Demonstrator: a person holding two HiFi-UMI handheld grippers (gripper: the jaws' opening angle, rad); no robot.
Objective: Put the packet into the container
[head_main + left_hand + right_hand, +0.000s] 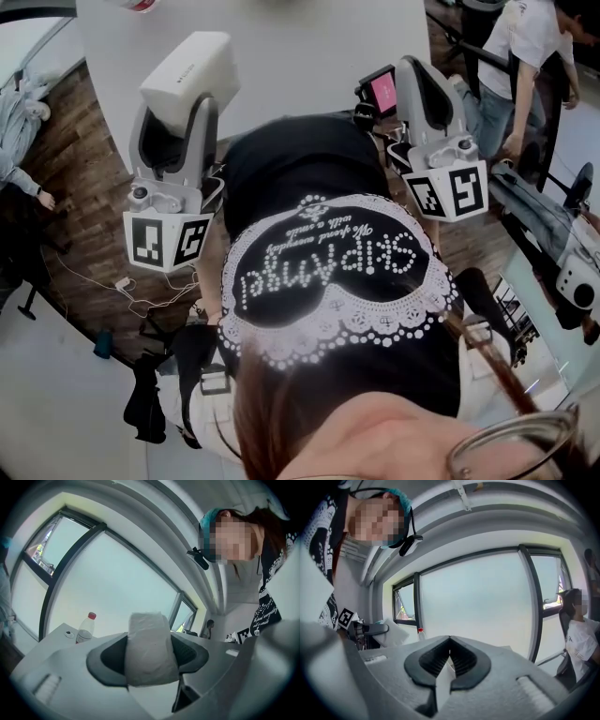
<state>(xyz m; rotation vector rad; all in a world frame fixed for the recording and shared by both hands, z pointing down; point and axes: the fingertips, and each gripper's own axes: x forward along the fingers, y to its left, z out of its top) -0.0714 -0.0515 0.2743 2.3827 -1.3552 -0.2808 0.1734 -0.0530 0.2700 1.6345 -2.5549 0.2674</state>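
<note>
The left gripper [148, 654] is pinching a white packet [150, 644] between its dark fingers [111, 660]. The packet is standing upright and rising above the pads. The right gripper [449, 657] is keeping its ribbed fingers [433, 660] pressed together at the tips.

At ten o'clock from the packet, a clear bottle [86, 629] with a red cap is standing on a white desk [56, 637], with tall windows [117, 583] running behind it.

From the head camera, the person is holding both grippers up against a black shirt [309, 159] printed with white lettering. The left one is sitting at nine o'clock of the print and the right one at two o'clock, each showing its marker cube [167, 240]. A bystander [520, 66] is standing at two o'clock, beyond the desk's corner, and another person [580, 641] is sitting at three o'clock in the right gripper view.
</note>
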